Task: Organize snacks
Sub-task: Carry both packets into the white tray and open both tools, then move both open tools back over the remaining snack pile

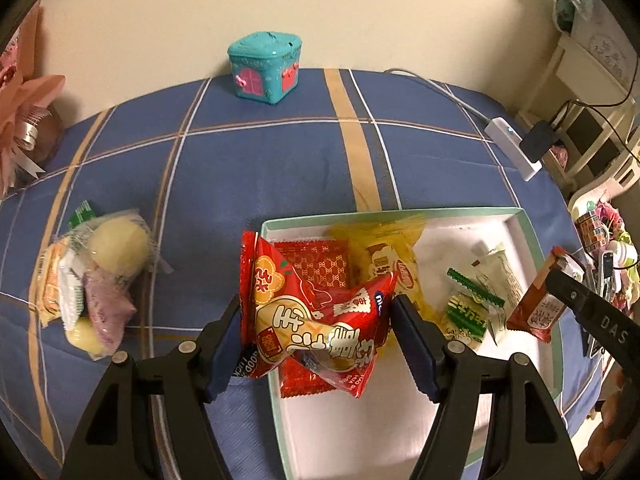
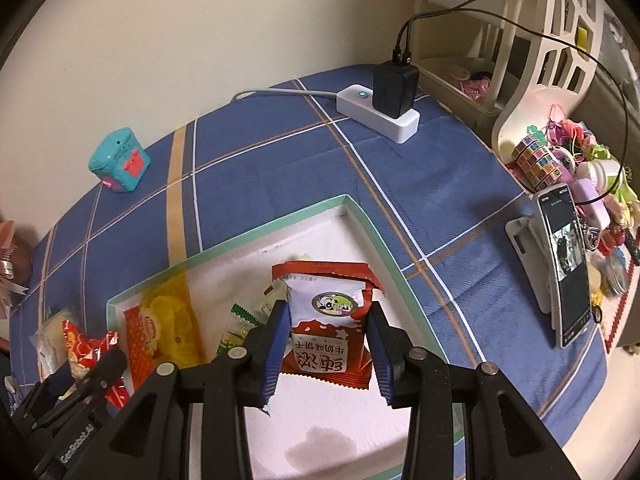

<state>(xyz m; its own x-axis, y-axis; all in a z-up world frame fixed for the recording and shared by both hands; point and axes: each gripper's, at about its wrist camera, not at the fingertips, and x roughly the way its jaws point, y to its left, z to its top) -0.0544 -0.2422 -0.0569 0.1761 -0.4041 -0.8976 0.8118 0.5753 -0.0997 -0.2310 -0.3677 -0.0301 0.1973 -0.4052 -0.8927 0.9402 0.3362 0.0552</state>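
Observation:
My left gripper is shut on a puffy red snack bag with yellow print, held over the left rim of a white box with a green rim. In the box lie a yellow pack, a flat red pack and a green-and-white pack. My right gripper is shut on a red-and-white biscuit pack, held over the box near its right side. A pile of loose snacks lies on the blue checked cloth left of the box.
A teal toy house stands at the back by the wall. A white power strip with a black charger sits at the back right. A phone on a stand and a heap of trinkets crowd the right edge. A pink flower is far left.

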